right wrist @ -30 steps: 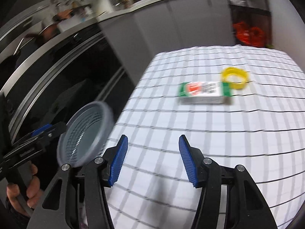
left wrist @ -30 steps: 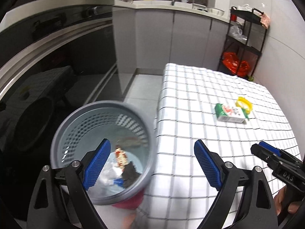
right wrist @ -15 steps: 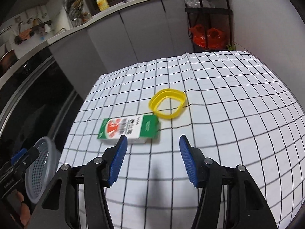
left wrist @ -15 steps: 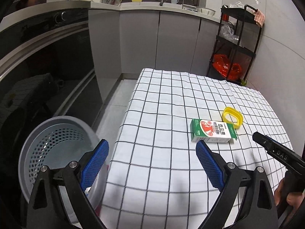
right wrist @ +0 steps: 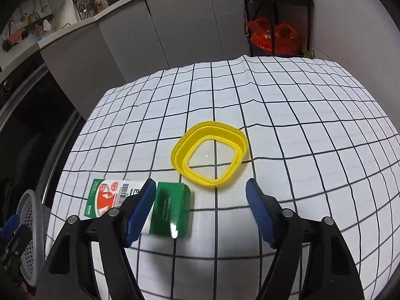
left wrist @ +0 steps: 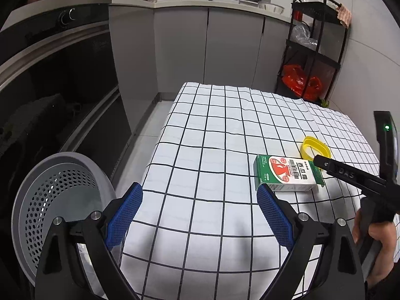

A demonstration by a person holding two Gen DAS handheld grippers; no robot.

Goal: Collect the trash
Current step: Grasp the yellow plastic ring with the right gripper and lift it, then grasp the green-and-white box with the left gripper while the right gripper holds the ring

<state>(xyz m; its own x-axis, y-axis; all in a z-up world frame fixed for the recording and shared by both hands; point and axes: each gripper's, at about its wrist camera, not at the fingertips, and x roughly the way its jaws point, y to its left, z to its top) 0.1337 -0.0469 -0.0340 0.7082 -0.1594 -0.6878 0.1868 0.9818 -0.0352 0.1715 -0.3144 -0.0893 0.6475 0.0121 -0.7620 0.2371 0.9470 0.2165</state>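
A green and white carton (left wrist: 285, 175) lies on the checked tablecloth (left wrist: 212, 130), and a yellow plastic ring (left wrist: 316, 147) lies just beyond it. My right gripper (right wrist: 200, 195) hovers close above both with its jaws opening. The carton's green end (right wrist: 170, 210) shows between the jaws beside the left finger (right wrist: 140, 210), and no pad presses on it. The ring (right wrist: 178, 160) lies just ahead of the tips. My left gripper (left wrist: 200, 215) is open with nothing in it over the table's near left part. The grey perforated bin (left wrist: 62, 200) stands to its left, below the table edge.
A dark oven front (left wrist: 62, 87) runs along the left, and grey cabinets (left wrist: 225, 50) stand behind. At the back right a black rack (left wrist: 315, 50) holds red bags (left wrist: 300, 82). A strip of floor (left wrist: 145, 125) separates the table from the oven. A hand (left wrist: 375, 237) holds the right gripper.
Both grippers swung from the bin toward the table. The right one came down close to the carton and ring and its jaws widened. The left one left the bin's mouth.
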